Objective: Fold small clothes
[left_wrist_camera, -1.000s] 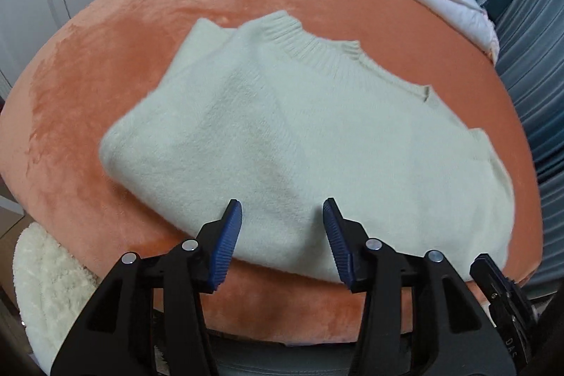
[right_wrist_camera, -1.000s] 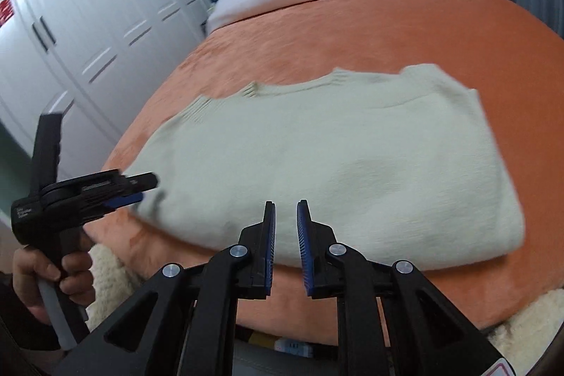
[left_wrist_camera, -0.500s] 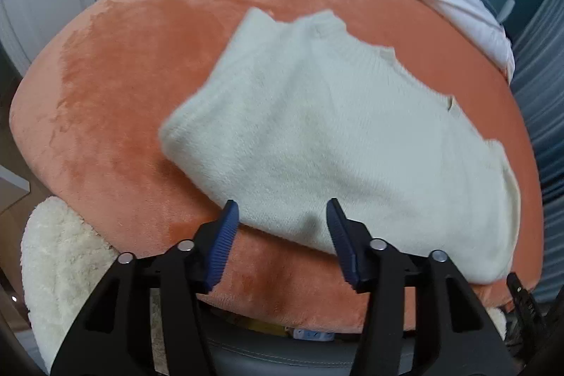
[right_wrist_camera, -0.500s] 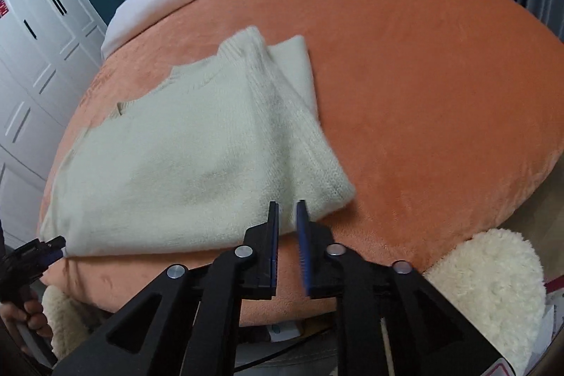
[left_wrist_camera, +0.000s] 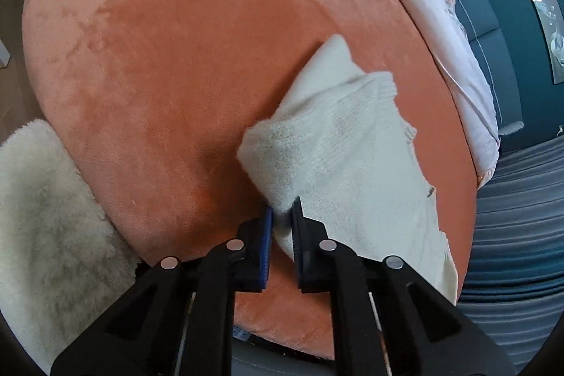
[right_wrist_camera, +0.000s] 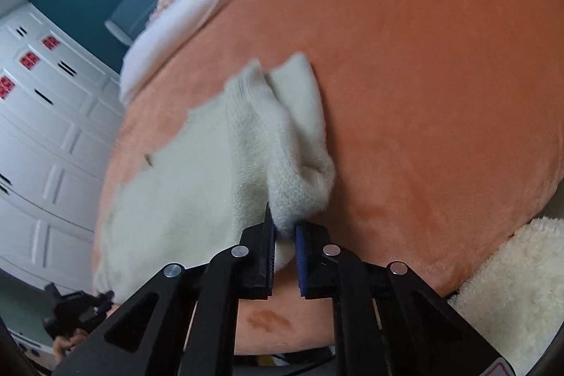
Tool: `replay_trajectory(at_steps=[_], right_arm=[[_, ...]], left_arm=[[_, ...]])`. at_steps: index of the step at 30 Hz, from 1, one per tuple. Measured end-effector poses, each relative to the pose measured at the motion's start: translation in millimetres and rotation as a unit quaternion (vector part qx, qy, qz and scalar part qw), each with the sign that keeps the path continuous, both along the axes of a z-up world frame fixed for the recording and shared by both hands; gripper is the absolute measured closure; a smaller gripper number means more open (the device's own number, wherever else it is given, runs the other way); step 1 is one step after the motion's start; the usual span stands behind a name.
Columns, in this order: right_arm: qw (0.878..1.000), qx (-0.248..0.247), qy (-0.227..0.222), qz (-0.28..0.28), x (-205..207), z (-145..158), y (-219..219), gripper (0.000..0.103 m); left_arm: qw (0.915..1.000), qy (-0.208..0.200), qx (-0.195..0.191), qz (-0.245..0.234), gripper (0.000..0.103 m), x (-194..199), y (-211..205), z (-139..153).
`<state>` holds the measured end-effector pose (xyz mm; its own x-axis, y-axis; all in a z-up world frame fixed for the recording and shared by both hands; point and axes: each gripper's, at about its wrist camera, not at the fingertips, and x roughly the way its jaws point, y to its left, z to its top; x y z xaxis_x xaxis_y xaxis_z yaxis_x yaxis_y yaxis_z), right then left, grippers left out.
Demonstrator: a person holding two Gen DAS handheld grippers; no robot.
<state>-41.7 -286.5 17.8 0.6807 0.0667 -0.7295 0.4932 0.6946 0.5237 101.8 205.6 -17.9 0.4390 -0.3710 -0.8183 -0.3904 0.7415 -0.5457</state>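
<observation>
Both grippers [left_wrist_camera: 282, 210] [right_wrist_camera: 283, 228] pinch sweater [left_wrist_camera: 345, 157] corners.

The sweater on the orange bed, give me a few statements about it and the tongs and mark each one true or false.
1. The left tongs pinch a near corner of the sweater. True.
2. The right tongs hang clear of the sweater. False: its jaws are closing with a folded sweater corner between them.
3. The sweater lies on an orange blanket. True.
4. The sweater is dark blue. False: it is cream white.
5. A fluffy white rug shows past the blanket's edge. True.
</observation>
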Motion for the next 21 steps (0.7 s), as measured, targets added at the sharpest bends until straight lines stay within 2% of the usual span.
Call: replay_trajectory(at_steps=[2, 4, 5, 6, 7, 8, 9, 10, 11, 12, 13, 14, 16, 18, 19, 20, 21], right_arm=[[0.999, -0.016, -0.03, 0.004, -7.8, 27.2, -1.7, 0.095], [0.999, -0.04, -0.017, 0.015, -12.5, 28.4, -1.2, 0.095], [0.999, -0.046, 0.01, 0.018, -12.4, 15.6, -0.7, 0.095], [0.997, -0.047, 0.049, 0.021, -10.4, -6.7, 0.5, 0.095], [0.994, -0.042, 0.098, 0.03, -6.4, -32.6, 3.4, 0.094], [0.99, -0.032, 0.13, 0.037, -4.1, -50.1, 6.2, 0.094], [0.991, -0.034, 0.129, 0.03, -6.4, -49.6, 8.5, 0.093], [0.992, -0.049, 0.118, 0.02, -8.1, -38.4, 11.0, 0.086], [0.992, -0.071, 0.107, 0.011, -9.1, -24.0, 13.7, 0.084], [0.991, -0.09, 0.099, 0.006, -10.9, -11.8, 16.9, 0.075], [0.99, -0.106, 0.088, 0.008, -8.9, -1.3, 17.9, 0.066], [0.99, -0.119, 0.076, 0.013, -5.1, 6.7, 19.1, 0.063], [0.988, -0.136, 0.068, 0.024, 6.2, 13.7, 15.2, 0.049], [0.988, -0.131, 0.076, 0.032, 19.1, 8.7, 11.4, 0.045], [0.988, -0.127, 0.078, 0.037, 27.7, 5.5, 14.3, 0.043], [0.988, -0.128, 0.079, 0.039, 31.7, 1.9, 14.2, 0.042], [0.987, -0.135, 0.08, 0.046, 37.5, -2.6, 15.9, 0.042]], left_arm=[[0.9995, 0.001, 0.031, -0.003, 0.103, -9.4, 1.3, 6.4], [0.9961, 0.022, 0.085, -0.003, 0.103, -15.0, 6.3, -6.0], [0.9948, 0.042, 0.093, -0.006, 0.103, -13.9, 11.8, -18.5], [0.9941, 0.07, 0.083, -0.007, 0.103, -16.0, 16.4, -32.7], [0.9947, 0.078, 0.066, -0.003, 0.103, -19.2, 19.2, -36.9], [0.9959, 0.066, 0.062, 0.003, 0.103, -23.0, 21.4, -30.8], [0.9962, 0.038, 0.079, -0.002, 0.103, -25.1, 19.6, -16.5], [0.9947, 0.003, 0.101, -0.017, 0.101, -24.4, 14.4, 0.7], [0.9917, -0.025, 0.121, -0.035, 0.086, -21.6, 7.2, 15.6], [0.9872, -0.052, 0.14, -0.055, 0.073, -15.6, -1.9, 29.9], [0.9829, -0.071, 0.155, -0.07, 0.042, -10.1, -9.8, 40.1], [0.9789, -0.086, 0.165, -0.083, 0.028, -3.6, -17.7, 46.2], [0.9726, -0.099, 0.174, -0.119, 0.028, 16.4, -33.6, 43.6], [0.9702, -0.08, 0.186, -0.132, 0.028, 33.7, -37.0, 26.6], [0.9711, -0.066, 0.19, -0.129, 0.031, 41.0, -41.1, 17.8], [0.9729, -0.052, 0.189, -0.122, 0.054, 44.9, -40.9, 9.2], [0.9765, -0.031, 0.179, -0.116, 0.065, 47.5, -38.3, 1.6]])
